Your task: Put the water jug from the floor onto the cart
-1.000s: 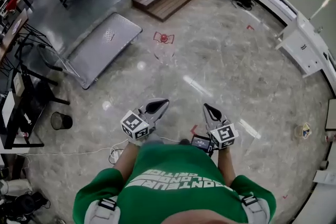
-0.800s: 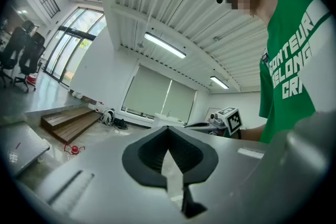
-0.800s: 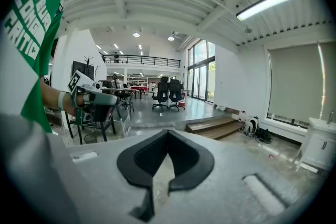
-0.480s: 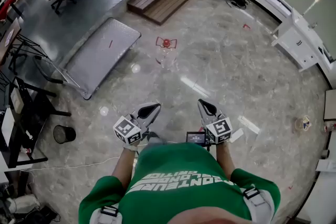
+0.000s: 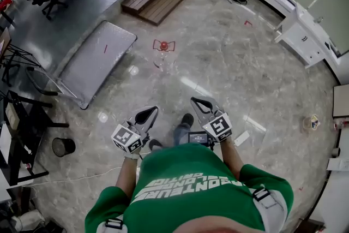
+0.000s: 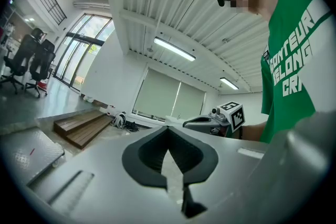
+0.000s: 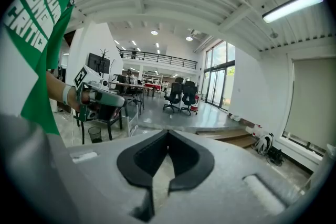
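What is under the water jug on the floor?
The water jug stands on the grey marble floor, red tape marks close by. The floor right under its base is covered.

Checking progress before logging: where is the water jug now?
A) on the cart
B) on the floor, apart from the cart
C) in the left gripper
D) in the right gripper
B: the water jug stands on the floor, clear of the cart, and the left gripper and right gripper are shut, empty.

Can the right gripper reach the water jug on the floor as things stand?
Probably not yet: the right gripper, shut and empty, is close to the person, and the water jug stands farther ahead. Only bare floor lies between them.
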Demonstrator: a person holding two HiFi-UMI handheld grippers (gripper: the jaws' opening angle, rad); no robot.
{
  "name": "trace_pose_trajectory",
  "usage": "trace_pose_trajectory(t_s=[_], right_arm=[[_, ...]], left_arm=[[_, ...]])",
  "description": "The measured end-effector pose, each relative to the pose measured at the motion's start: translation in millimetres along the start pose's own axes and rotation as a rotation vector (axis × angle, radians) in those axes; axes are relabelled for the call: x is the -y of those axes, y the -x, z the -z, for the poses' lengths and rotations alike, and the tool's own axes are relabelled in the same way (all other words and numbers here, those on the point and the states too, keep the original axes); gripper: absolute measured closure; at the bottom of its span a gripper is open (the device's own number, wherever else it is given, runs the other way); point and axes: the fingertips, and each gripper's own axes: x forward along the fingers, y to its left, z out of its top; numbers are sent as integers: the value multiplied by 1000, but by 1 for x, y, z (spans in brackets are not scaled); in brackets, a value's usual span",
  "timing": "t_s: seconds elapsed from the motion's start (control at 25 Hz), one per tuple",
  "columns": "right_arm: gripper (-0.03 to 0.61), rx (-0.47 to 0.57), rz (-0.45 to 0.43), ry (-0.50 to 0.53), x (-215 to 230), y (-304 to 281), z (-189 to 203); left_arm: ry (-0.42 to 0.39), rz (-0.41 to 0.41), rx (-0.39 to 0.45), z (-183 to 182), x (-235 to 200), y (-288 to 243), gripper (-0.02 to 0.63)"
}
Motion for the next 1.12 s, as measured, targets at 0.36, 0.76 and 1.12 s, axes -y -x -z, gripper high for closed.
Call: trace_pose_trajectory(t_s=[0.36, 0.76, 1.12], right_arm=[[584, 38, -76, 31, 91, -25, 4], [584, 25, -40, 56, 200, -12, 33], [584, -9, -29, 32, 225, -9, 59]], left_arm=[[-44, -20, -16, -18, -11, -109, 600], [-95, 28, -57, -12, -9, -228, 600], [-57, 10, -60, -5, -21, -258, 600]])
